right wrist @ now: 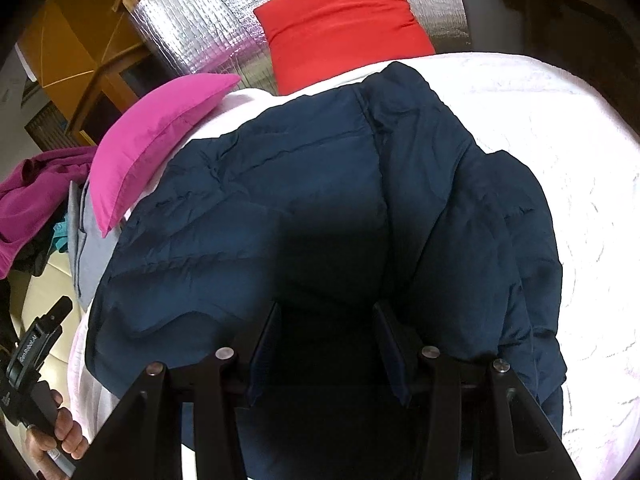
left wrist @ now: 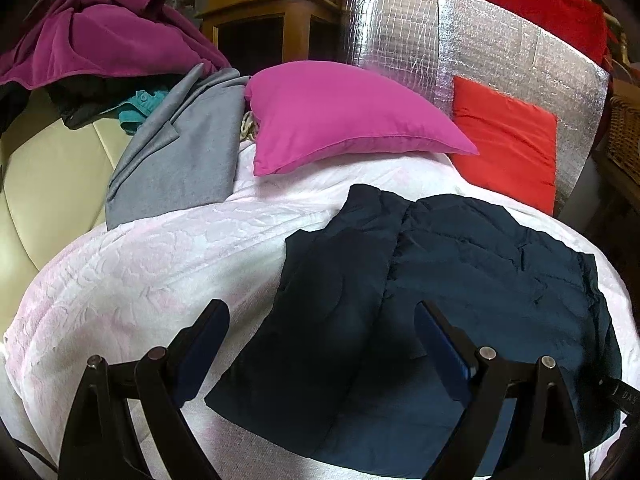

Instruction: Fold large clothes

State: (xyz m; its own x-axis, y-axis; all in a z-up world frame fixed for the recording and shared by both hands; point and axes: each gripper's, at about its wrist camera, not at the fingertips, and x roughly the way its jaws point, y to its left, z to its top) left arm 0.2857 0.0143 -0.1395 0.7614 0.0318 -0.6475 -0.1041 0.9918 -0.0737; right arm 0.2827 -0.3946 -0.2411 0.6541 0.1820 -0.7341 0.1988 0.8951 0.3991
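Note:
A navy padded jacket (left wrist: pixel 448 280) lies spread on the white-pink bedspread (left wrist: pixel 152 264), one panel folded over its middle. My left gripper (left wrist: pixel 320 312) is open wide, hovering over the jacket's near left edge with nothing between its fingers. In the right wrist view the jacket (right wrist: pixel 280 200) fills the centre. My right gripper (right wrist: pixel 326 308) is close above its shaded middle, jaws partly apart, and I see no fabric pinched between the pads. A person's hand (right wrist: pixel 68 436) holds the left tool's black handle at the lower left.
A magenta pillow (left wrist: pixel 340 116) and a red cushion (left wrist: pixel 508 144) lean at the bed's head against a silver foil panel (left wrist: pixel 420 40). A grey garment (left wrist: pixel 188 152) and a purple one (left wrist: pixel 100 36) lie piled on a cream sofa (left wrist: pixel 52 184) to the left.

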